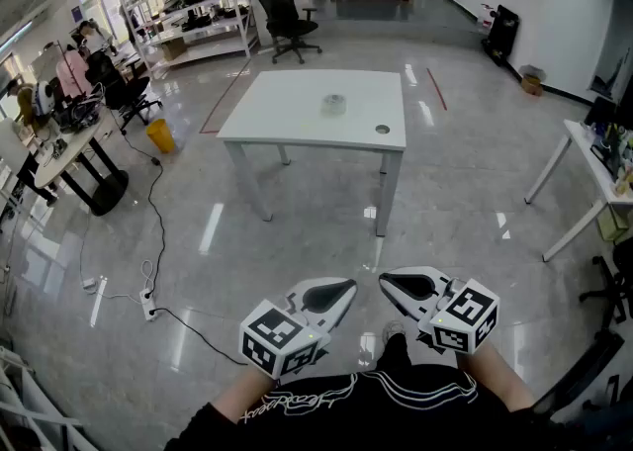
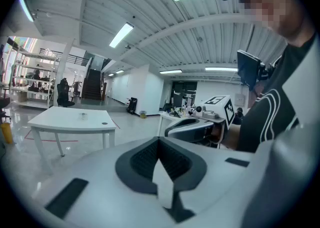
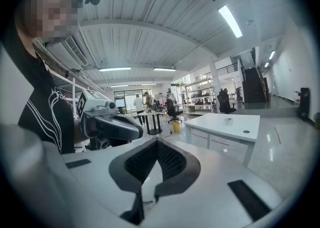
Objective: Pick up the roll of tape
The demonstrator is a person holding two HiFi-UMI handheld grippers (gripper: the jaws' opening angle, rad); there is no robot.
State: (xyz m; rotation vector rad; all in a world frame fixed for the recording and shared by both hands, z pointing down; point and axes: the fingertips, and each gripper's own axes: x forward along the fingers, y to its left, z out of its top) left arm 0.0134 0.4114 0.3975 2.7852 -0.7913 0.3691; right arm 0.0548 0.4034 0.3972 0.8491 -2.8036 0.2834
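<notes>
The tape [image 1: 335,103] is a small, pale grey roll lying flat on the white table [image 1: 287,113], its round face turned up. It sits alone near the middle of the tabletop, a little toward the right side in the head view, and well in from every edge. In the gripper views it shows only as a tiny pale stub [image 2: 83,115] [image 3: 229,120] on that tabletop.
</notes>
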